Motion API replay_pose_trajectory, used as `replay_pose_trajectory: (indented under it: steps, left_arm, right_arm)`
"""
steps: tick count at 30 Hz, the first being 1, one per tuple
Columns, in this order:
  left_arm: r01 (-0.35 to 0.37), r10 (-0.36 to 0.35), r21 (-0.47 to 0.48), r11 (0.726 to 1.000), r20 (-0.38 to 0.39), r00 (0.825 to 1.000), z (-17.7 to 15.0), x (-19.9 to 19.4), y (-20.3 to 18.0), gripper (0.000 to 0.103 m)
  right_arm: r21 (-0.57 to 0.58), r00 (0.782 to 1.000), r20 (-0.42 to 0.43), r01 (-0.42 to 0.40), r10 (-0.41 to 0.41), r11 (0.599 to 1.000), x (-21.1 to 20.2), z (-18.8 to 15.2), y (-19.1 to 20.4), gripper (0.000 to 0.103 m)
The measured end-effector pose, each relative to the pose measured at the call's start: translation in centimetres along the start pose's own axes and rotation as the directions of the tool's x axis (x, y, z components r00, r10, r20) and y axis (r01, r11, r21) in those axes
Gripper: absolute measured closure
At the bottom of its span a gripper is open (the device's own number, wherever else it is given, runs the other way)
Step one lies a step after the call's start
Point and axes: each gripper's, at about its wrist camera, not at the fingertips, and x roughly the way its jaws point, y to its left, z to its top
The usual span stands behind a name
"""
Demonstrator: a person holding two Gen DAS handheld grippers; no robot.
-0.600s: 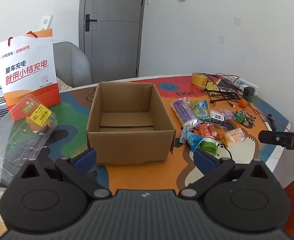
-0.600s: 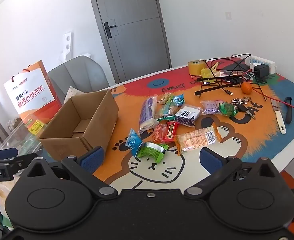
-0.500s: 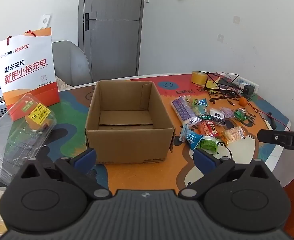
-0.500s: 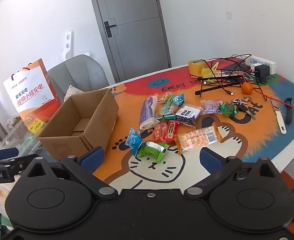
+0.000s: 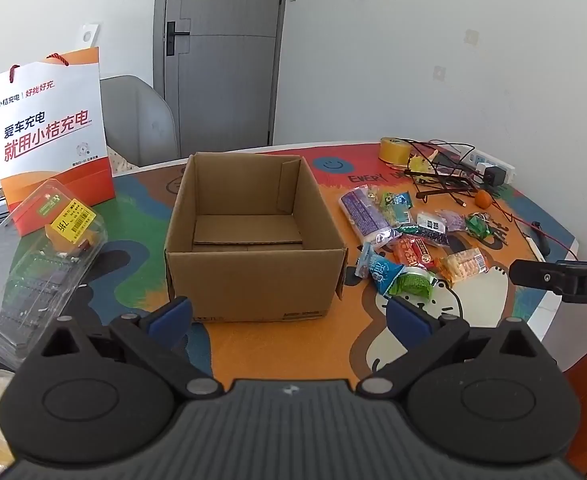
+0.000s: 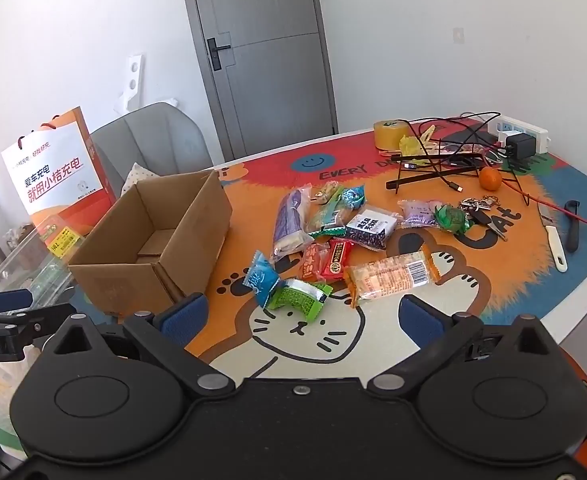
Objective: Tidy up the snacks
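The round table [image 6: 573, 216] with its bright cartoon cat mat fills both wrist views. On it, the open cardboard box [image 5: 253, 264] is the biggest thing, standing upright at 12 o'clock from the left gripper [image 5: 289, 318], with nothing visible inside but its folded bottom flaps. At 10 o'clock in the left view stands a white and orange paper bag [image 5: 49, 136], with a clear plastic clamshell [image 5: 37, 264] in front of it. The snacks [image 6: 333, 240] lie loose on the mat in a cluster just right of the box, at 12 o'clock from the right gripper [image 6: 301, 316]: a long purple pack [image 6: 289, 224], an orange wafer bar [image 6: 391, 276], a green cup jelly [image 6: 299, 298] touching a blue sachet [image 6: 261, 278]. Farther off, at 1 o'clock, sit a tape roll [image 6: 389, 134], tangled cables [image 6: 453, 148] and a small orange [image 6: 490, 178]. Both grippers hover above the near edge, jaws spread fully wide, holding nothing.
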Motion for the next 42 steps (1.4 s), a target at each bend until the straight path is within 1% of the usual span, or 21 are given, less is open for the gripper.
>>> replay_pose_trajectory:
  steps: [16, 42]
  left_arm:
    - [0.015, -0.015, -0.006, 1.0, -0.023, 1.0, -0.14, 0.45, -0.02, 0.001]
    - [0.021, -0.021, -0.004, 1.0, -0.026, 0.999, -0.16, 0.52, 0.09, 0.001]
  right_arm:
    - [-0.002, 1.0, -0.008, 0.016, -0.016, 1.0, 0.32, -0.14, -0.1, 0.0]
    - [-0.003, 1.0, -0.017, 0.014, -0.014, 1.0, 0.52, -0.39, -0.09, 0.0]
